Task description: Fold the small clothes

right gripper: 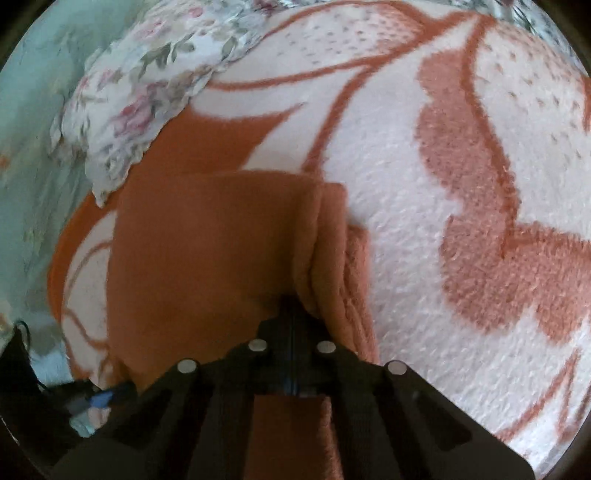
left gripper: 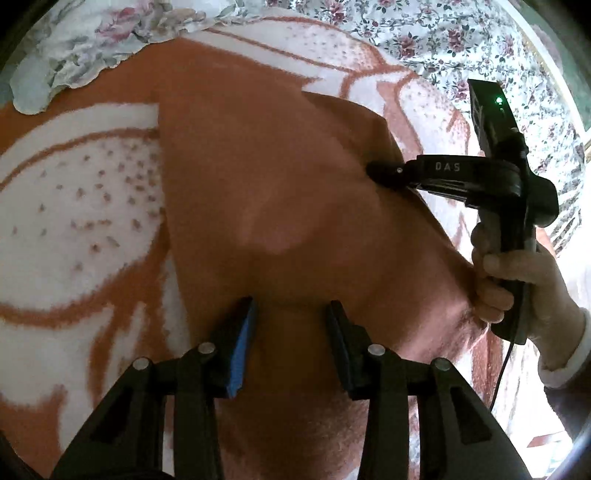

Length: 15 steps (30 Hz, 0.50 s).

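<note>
The jaws of the left gripper point(left gripper: 290, 332) were spread apart over the cloth point(left gripper: 266, 192), with nothing seen between them; a blue pad was fitted to the inner face of one finger point(left gripper: 242, 350). The jaws of the right gripper point(right gripper: 291, 314) were pressed together, and a fold of the cloth point(right gripper: 207, 251) was pinched at their tips. In the left wrist view the right gripper point(left gripper: 380, 170) was seen from the side, its tips buried in the cloth near the right edge, where the fabric was drawn into creases.

The cloth, a plain orange fleece piece, was laid on a blanket point(left gripper: 74, 206) of white and orange pattern. In the right wrist view several layers were stacked along its right side, so that folded edges were shown beside the gripper. Its far corner was lifted slightly off the blanket in the left wrist view.

The right gripper's handle was held by a hand point(left gripper: 517, 280) at the right of that view, and a cable was hung below it. A flowered sheet point(left gripper: 424, 33) was spread beyond the blanket, and a flowered pillow point(right gripper: 147, 85) was lying on the blanket's far left part.
</note>
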Available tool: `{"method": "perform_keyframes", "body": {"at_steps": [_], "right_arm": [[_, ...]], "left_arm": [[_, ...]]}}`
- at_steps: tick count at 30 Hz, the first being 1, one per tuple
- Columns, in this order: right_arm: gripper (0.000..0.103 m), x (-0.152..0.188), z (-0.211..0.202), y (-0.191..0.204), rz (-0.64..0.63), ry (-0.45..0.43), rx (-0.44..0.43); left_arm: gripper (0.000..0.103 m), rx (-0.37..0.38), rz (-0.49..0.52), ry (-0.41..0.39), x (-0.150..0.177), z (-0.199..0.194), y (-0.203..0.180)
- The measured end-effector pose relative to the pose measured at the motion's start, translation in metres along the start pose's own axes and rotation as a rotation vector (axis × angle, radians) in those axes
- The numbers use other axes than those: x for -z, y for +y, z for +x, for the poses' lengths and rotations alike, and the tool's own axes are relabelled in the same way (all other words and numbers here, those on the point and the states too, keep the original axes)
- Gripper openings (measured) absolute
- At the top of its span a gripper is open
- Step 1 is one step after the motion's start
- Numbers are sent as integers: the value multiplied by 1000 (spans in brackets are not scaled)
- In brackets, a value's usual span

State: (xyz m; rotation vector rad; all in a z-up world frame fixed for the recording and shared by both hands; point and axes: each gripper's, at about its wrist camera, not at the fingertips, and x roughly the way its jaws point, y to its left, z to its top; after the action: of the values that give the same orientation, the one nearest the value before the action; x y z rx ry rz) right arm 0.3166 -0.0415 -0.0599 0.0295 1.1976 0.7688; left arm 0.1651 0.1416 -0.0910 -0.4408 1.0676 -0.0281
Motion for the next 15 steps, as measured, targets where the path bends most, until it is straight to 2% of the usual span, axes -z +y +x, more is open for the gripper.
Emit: {"method": "perform_keyframes", "body": {"at_steps": [3,5,8,11,12,14,15], "right_arm": [[0,4,-10,3,-5,-11,-2],[4,13,-26,4,-7,-15,-15],[4,44,-59,10,-32,-35,-78],[5,79,-78,10,-58,-21,-116],[5,92,-79,7,-57,-1,-117],[4,113,-68,-6,-50,61,-37],[2,121,-62,-17,-19,69,-32]], "left_arm": [[40,5,-10,-14,6,-15,-4],[42,23,10,-29,18,-31,-9],[46,38,47,-44,40,-54,-18],[46,28,78,-9,64,-55,-23],[46,17,79,5,71,-51,-22],[46,-3,73,35,81,-39,-19],[46,-16,79,35,84,-36,-20]]}}
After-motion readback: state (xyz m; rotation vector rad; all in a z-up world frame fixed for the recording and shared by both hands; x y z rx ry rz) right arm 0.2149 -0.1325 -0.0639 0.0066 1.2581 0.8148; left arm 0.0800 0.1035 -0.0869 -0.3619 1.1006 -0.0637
